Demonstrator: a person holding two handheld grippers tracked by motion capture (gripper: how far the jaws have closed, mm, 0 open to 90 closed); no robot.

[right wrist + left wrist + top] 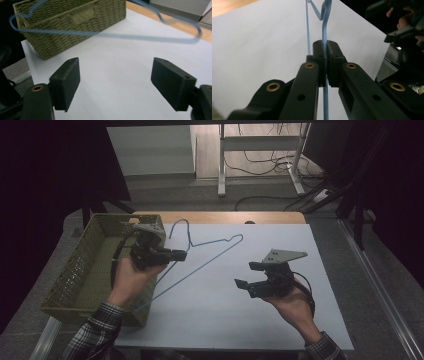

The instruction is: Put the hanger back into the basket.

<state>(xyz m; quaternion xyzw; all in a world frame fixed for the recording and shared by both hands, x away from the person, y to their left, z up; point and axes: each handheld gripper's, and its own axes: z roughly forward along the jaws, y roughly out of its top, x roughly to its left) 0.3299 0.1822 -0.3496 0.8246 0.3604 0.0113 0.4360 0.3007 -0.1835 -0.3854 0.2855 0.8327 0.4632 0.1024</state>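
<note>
A thin blue wire hanger point(210, 255) hangs tilted just above the white tabletop point(235, 315), its hook point(181, 223) toward the far edge. My left gripper point(183, 254) is shut on one of its wire sides beside the basket. In the left gripper view the two pads point(320, 53) pinch the blue wire point(324, 27), which runs straight up between them. My right gripper point(244, 274) is held over the table's right half, open and holding nothing, apart from the hanger. In the right gripper view, the hanger point(112, 35) crosses blurred beyond that gripper's point(119, 81) wide-spread jaws.
A green woven basket point(75, 270) stands at the table's left edge, its wall point(75, 22) close to the hanger's lower end. A wooden strip point(225, 217) borders the far edge. Beyond are a desk frame point(222, 165) and floor cables point(270, 162).
</note>
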